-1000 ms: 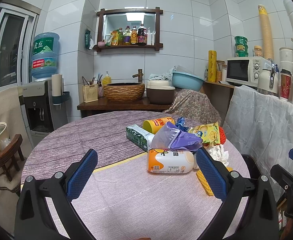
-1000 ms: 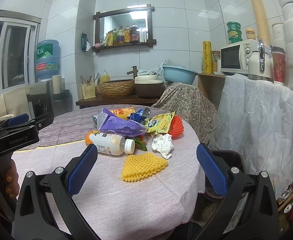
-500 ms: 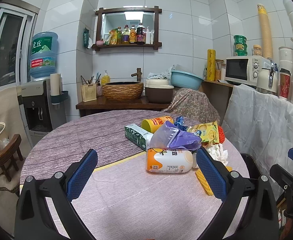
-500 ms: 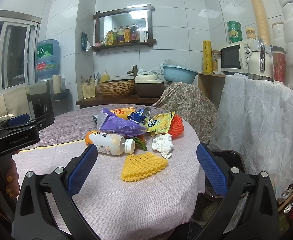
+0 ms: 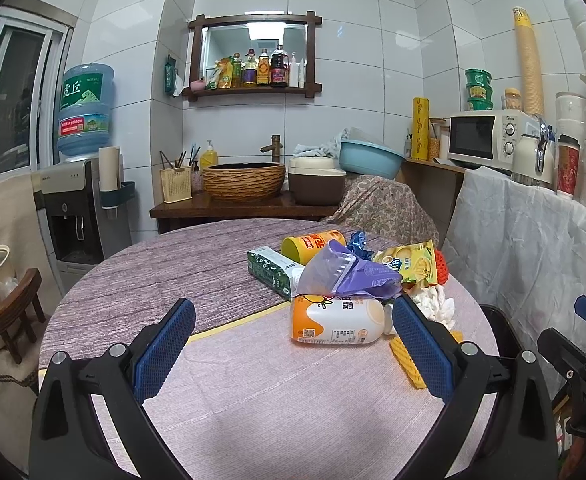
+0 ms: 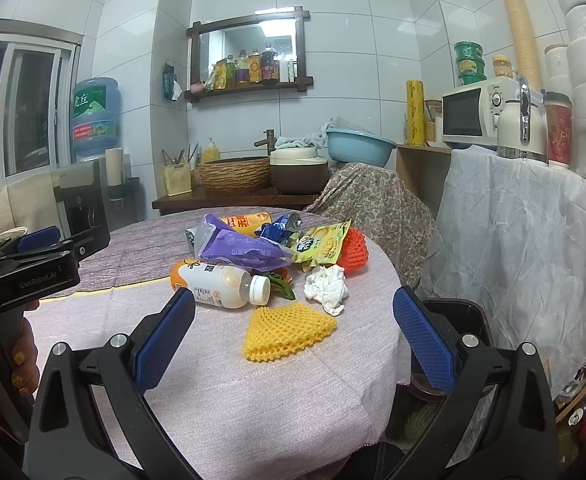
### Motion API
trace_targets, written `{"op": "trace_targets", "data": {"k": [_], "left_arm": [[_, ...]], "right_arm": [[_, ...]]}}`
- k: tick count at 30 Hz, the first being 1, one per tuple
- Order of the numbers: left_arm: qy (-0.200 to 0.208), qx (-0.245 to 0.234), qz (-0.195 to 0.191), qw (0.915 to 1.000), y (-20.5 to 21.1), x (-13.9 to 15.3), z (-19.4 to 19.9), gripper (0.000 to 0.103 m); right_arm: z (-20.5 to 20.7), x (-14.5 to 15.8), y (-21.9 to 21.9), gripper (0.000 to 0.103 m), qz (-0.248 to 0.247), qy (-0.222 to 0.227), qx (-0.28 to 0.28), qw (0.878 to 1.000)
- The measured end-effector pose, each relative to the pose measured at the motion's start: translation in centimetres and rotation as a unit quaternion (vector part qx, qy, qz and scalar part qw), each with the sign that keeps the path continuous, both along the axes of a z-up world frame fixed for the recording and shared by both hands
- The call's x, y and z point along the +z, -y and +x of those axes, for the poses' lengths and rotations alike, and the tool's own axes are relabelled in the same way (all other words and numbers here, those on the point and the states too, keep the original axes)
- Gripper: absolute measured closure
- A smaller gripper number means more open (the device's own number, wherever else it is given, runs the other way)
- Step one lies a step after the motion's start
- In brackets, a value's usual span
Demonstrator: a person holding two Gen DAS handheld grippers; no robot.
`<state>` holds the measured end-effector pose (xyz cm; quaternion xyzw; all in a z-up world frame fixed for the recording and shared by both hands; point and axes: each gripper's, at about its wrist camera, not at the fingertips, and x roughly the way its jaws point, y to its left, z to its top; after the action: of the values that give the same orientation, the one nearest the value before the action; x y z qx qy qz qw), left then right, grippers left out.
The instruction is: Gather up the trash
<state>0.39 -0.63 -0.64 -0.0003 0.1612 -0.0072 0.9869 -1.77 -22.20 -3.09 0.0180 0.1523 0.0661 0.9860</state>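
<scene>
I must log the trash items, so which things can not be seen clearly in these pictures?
- Green box: right wrist view, mostly hidden behind the purple bag.
- Yellow foam net: left wrist view, covered by the gripper finger.
- Black bin: both views, cut off by the table.

White tiled walls [image 5: 373,40], window [image 5: 17,100], mirror shelf [image 5: 255,56]

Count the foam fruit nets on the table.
2. The yellow foam net lies flat nearest the right gripper; the red foam net sits behind the crumpled tissue. The pile may hide more.
</scene>
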Motion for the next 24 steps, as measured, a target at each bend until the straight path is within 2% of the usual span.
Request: {"op": "trace_targets", "data": {"k": [24], "left_arm": [[-0.012,-0.005,-0.002,0.9999,-0.15,-0.4,0.22,0.005]], "right_arm": [[0.32,-0.52,-0.02,0.005,-0.003,-0.01,0.002,1.0]]}}
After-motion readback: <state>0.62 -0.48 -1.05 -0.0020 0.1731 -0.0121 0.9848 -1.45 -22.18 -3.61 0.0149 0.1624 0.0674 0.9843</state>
